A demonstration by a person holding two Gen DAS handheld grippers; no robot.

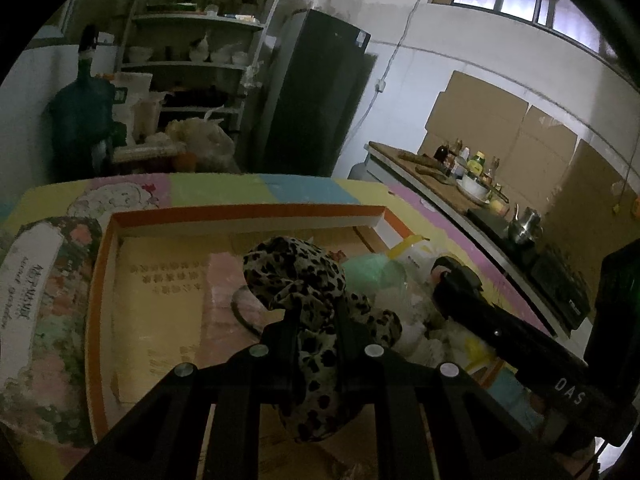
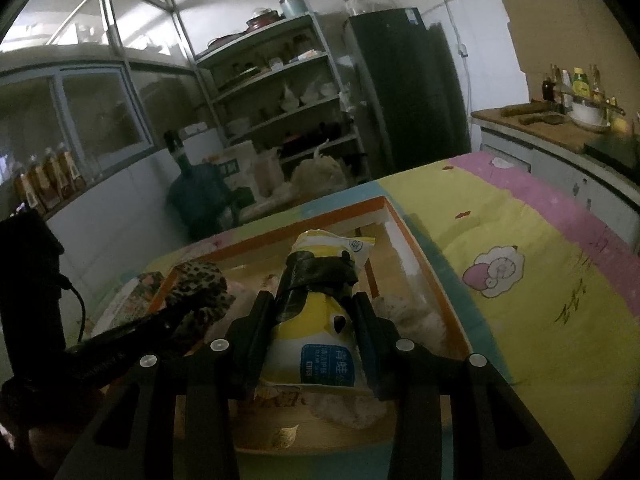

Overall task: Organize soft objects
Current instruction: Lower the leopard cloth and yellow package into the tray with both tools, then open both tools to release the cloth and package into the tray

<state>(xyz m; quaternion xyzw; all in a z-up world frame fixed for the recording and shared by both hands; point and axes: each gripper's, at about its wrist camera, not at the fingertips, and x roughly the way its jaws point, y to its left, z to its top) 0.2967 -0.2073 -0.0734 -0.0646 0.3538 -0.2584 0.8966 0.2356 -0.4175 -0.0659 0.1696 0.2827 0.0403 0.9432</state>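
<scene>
Leopard-print cloth (image 1: 308, 280) hangs pinched in the left gripper (image 1: 316, 332) over the orange-rimmed box (image 1: 248, 213); lower it onto the bare left floor before letting go. Beside it, the right gripper (image 2: 310, 320) clamps a yellow-and-white pouch (image 2: 316, 344) above the box's right half; set it flat, clear of the cloth.

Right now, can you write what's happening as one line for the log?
left hand-held gripper: shut on leopard cloth | right hand-held gripper: shut on yellow pouch | both over orange-rimmed box
</scene>
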